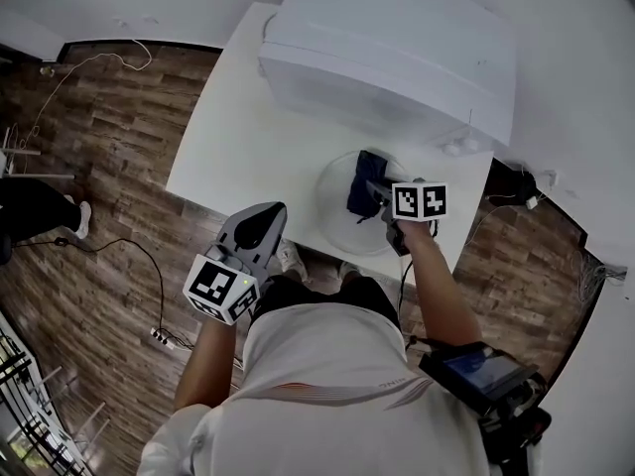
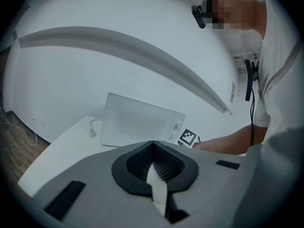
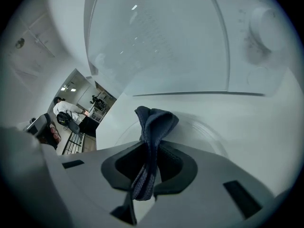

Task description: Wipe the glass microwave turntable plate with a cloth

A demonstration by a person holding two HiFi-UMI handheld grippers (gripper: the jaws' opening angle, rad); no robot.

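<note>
The round glass turntable plate (image 1: 337, 216) lies on the white table in front of the microwave; its rim (image 3: 213, 132) shows faintly in the right gripper view. A dark blue cloth (image 1: 363, 180) rests on the plate, pinched in my right gripper (image 1: 375, 192), whose jaws are shut on the cloth (image 3: 151, 141). My left gripper (image 1: 254, 234) hangs off the table's near edge, left of the plate, shut with nothing between its jaws (image 2: 154, 167).
A white microwave (image 1: 392, 53) stands at the back of the white table (image 1: 228, 147), with its door (image 3: 156, 42) close behind the plate and a knob (image 3: 266, 23) at right. Wooden floor with cables (image 1: 119, 256) surrounds the table.
</note>
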